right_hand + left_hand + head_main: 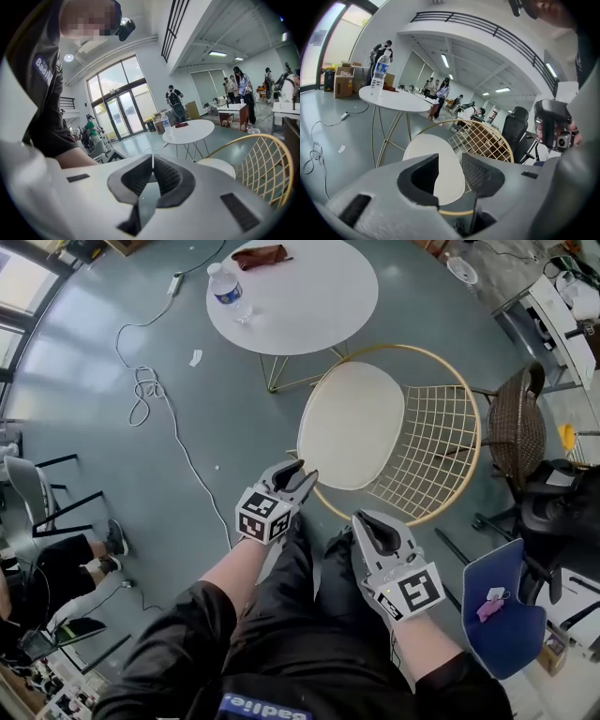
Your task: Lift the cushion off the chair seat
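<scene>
Cushion [352, 425] flat on wire chair [441, 456] seat. Left gripper [296, 472] near its front edge, fingers partly apart, apparently touching nothing. Right gripper [367, 524] further back, fingers together, empty.

All three views are lit brightly and evenly, w/ dark only in the black corners left by the wide lenses. In the head view daylight is admitted through windows [17, 277] at top left, and a pale sheen is laid on the floor [103, 409] nearby; shadows are kept soft and faint. Ceiling strip lights [445, 60] are seen in the left gripper view. Glass doors [123, 112] are rendered very bright in the right gripper view. Straight lines are bent strongly twd the edges. The left gripper [450, 161] and right gripper [152, 159], close to their cams, are rendered slightly soft; the bkgd is kept sharper.
</scene>
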The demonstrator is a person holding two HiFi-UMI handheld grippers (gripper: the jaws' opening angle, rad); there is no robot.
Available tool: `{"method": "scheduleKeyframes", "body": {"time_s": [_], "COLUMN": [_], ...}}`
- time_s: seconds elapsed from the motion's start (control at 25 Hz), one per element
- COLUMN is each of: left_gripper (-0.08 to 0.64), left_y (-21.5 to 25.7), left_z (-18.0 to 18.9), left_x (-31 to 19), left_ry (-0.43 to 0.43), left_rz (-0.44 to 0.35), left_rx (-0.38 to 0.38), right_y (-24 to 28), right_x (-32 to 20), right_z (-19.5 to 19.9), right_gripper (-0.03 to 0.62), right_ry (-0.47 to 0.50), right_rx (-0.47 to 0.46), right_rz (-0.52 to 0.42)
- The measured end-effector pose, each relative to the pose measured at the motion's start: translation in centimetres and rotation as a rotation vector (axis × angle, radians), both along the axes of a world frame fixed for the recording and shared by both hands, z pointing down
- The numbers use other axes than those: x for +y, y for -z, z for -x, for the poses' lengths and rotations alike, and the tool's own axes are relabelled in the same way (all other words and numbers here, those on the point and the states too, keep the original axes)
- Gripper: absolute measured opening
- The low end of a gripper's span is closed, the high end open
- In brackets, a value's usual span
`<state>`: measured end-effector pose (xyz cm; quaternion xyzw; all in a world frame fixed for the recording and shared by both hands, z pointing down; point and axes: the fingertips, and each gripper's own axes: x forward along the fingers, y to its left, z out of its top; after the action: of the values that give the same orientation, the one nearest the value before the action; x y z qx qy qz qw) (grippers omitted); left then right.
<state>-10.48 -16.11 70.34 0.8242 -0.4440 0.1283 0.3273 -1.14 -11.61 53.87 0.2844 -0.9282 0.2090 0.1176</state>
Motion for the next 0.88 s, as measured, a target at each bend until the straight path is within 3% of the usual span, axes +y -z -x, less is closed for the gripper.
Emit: {"method": "scheduleKeyframes", "body": {"time_s": [0.64, 0.88], "left_gripper": [0.238, 0.282], "left_y": [-14.4, -19.1], "left_z": [3.9, 4.8], "left_x": [-2.7, -4.3], "left_ry": [0.156, 0.220], "left_rz": [0.257, 0.373], "left_rx": [0.074, 0.186], "right_y": [-3.7, -6.1], "right_x": [0.6, 0.9], "right_z": [0.7, 0.2], "right_gripper": [0.029, 0.029], "right_ry": [0.028, 0.027], "right_rx": [-0.022, -0.004], "right_rz": [0.099, 0.147]}}
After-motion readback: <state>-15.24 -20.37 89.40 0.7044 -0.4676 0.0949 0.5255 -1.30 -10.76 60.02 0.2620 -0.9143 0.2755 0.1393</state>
